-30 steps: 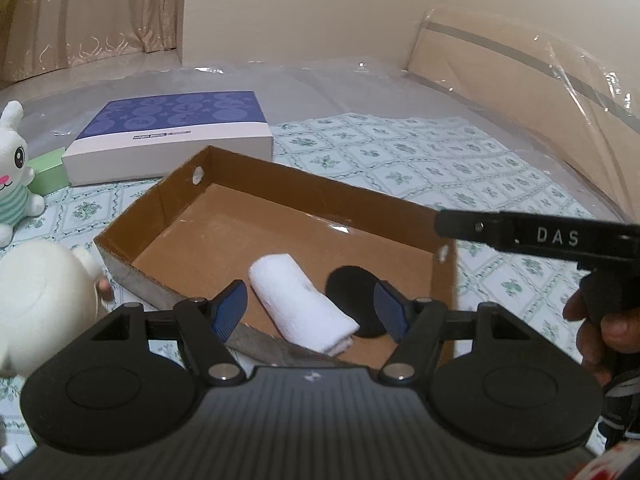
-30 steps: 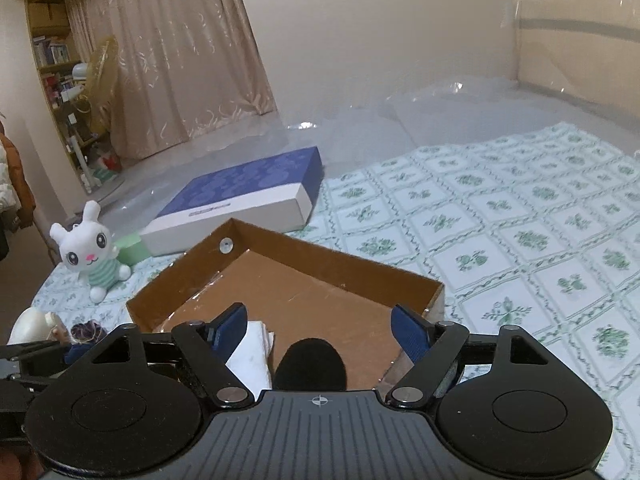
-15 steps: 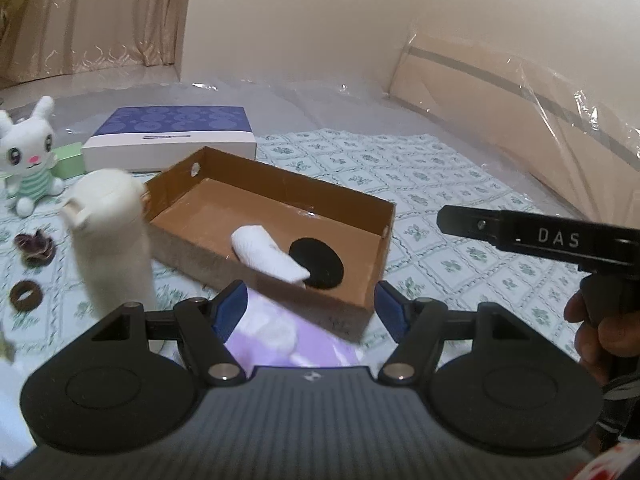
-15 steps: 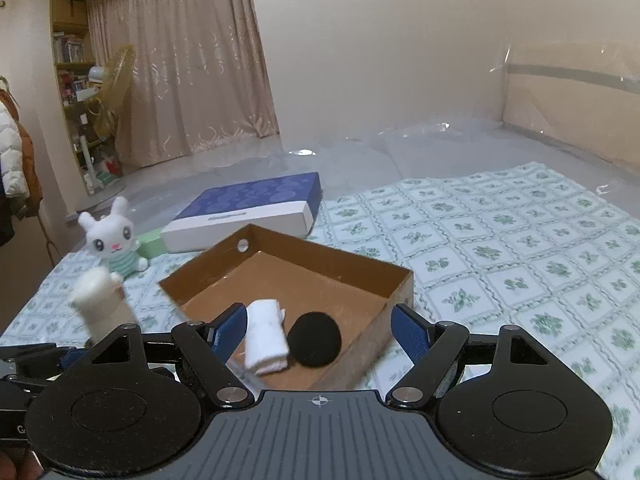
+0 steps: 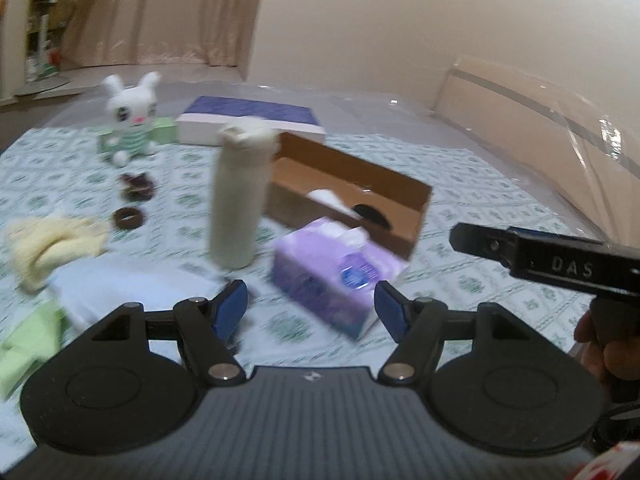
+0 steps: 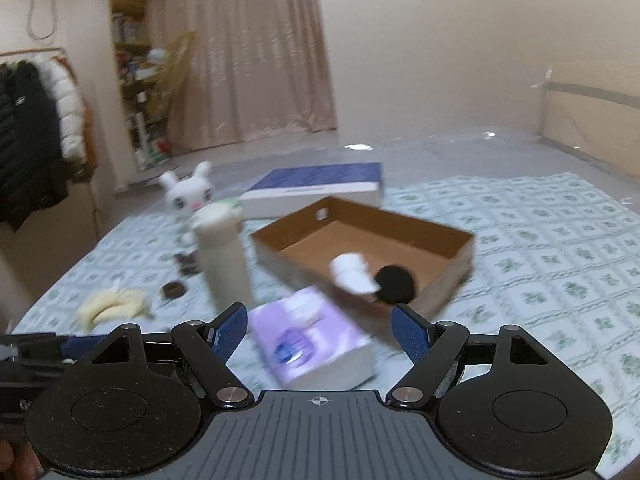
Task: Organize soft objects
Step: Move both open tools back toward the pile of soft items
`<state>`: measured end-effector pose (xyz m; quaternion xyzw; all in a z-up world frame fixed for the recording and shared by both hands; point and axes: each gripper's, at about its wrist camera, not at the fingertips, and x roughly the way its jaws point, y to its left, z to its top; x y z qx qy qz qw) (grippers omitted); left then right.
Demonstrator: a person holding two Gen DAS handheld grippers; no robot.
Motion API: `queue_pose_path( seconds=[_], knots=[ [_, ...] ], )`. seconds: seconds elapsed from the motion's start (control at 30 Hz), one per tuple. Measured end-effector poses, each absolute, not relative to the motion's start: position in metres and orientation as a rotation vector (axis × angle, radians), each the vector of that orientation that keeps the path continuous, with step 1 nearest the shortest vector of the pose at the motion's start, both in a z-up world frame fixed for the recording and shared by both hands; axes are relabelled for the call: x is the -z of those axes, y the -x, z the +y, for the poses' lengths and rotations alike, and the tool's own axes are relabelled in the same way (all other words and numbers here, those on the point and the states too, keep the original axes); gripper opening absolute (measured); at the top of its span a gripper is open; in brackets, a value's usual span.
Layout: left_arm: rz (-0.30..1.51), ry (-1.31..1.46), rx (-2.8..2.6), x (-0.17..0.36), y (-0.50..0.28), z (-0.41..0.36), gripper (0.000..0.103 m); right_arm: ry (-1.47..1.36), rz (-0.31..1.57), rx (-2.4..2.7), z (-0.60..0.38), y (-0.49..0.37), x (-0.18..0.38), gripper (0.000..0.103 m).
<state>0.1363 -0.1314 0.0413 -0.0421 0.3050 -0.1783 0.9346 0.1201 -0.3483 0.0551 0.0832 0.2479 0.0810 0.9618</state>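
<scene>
From the left wrist, the left gripper (image 5: 311, 304) is spread wide and empty above a purple tissue pack (image 5: 335, 269) lying slantwise, long axis running toward the cardboard box (image 5: 416, 216); a yellow cloth (image 5: 48, 240) lies far left. From the right wrist, the right gripper (image 6: 320, 328) is likewise wide apart and empty, and the white rolled towel (image 6: 353, 273) and black round pad (image 6: 395, 283) show inside the box, towel pointing toward the camera

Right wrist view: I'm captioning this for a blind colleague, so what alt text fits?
An open, empty claw hovers over a purple tissue pack on a patterned bedspread. Behind it a cardboard box holds a rolled white towel and a black round item; an upright cream bottle stands left.
</scene>
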Motion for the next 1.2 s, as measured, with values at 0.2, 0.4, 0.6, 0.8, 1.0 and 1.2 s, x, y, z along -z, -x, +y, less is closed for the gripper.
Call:
queue_pose_path(
  seconds=[0.2, 0.4, 0.6, 0.8, 1.0, 1.2],
  knots=[
    [0.633, 0.084, 0.257, -0.034, -0.112, -0.082, 0.067, -0.132, 0.521, -0.25, -0.307, -0.107, -0.045, 0.079],
    [0.651, 0.094, 0.146, -0.024, -0.098, -0.031, 0.067, -0.08, 0.528, -0.314, -0.279, -0.102, -0.039, 0.079],
    [0.656, 0.102, 0.066, -0.017, -0.091, 0.006, 0.067, -0.044, 0.554, -0.363, -0.254, -0.101, -0.03, 0.079],
    [0.667, 0.116, 0.028, -0.013, -0.092, 0.026, 0.067, -0.019, 0.581, -0.4, -0.235, -0.106, -0.021, 0.079],
    [0.679, 0.117, 0.026, -0.007, -0.098, 0.036, 0.067, 0.038, 0.596, -0.454, -0.214, -0.117, -0.014, 0.079],
    [0.708, 0.097, 0.051, 0.001, -0.113, 0.046, 0.067, 0.134, 0.604, -0.536, -0.184, -0.144, -0.004, 0.079]
  ],
)
